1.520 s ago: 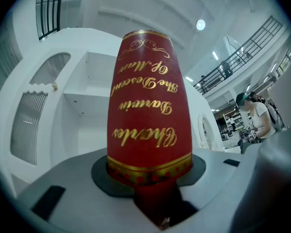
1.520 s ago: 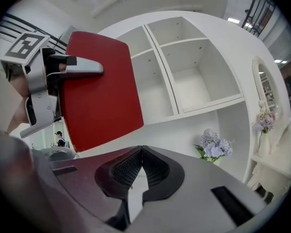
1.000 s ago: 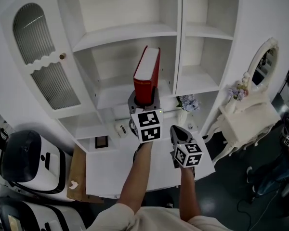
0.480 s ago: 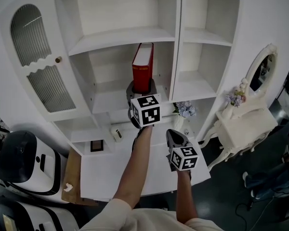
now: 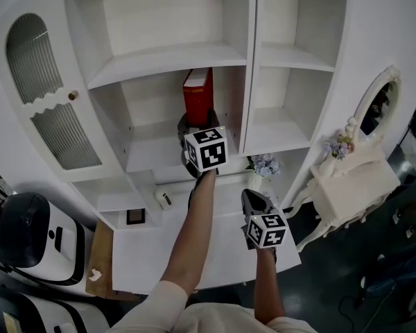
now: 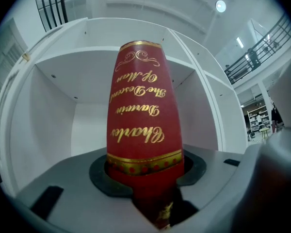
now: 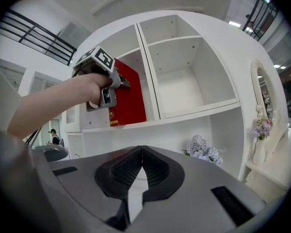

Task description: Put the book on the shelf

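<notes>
The left gripper [image 6: 145, 181] has its fingers [image 6: 101, 177] part spread and clamped on the lower end of the red hardback book [image 6: 139, 106], across its covers, spine toward the camera. The book stands upright at the front edge of the shelf board [image 5: 152, 151], close to the divider [image 5: 249, 82] at that board's right end; I cannot confirm contact. It looks stiff and fairly heavy, so this low hold suits. The right gripper [image 7: 136, 174] hangs lower, fingers pressed together, empty.
</notes>
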`<state>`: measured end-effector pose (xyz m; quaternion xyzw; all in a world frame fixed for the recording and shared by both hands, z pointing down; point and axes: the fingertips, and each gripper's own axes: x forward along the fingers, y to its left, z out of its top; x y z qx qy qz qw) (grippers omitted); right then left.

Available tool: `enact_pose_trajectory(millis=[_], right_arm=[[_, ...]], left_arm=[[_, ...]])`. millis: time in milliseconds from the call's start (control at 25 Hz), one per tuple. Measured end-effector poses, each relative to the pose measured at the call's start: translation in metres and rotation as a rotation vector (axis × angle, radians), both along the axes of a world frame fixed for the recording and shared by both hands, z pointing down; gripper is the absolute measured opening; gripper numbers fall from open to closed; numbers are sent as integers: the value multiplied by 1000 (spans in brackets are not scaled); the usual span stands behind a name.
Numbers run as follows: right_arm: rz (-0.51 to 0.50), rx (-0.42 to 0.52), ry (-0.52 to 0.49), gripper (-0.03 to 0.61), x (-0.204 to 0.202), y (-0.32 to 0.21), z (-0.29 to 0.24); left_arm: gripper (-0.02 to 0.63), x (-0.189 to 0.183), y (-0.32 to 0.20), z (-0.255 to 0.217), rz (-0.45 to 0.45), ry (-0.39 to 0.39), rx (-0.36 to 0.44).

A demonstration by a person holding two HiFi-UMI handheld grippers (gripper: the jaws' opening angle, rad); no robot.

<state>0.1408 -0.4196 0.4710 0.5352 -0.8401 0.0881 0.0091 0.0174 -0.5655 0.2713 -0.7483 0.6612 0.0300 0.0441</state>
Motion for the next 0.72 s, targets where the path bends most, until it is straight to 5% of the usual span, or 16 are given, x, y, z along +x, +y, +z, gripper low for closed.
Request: enact_pose_trajectory(millis=[720], right_arm=[[115,-25,21,26,60,0,9]], left_arm=[[202,16,-70,-3,-31,42,-2]])
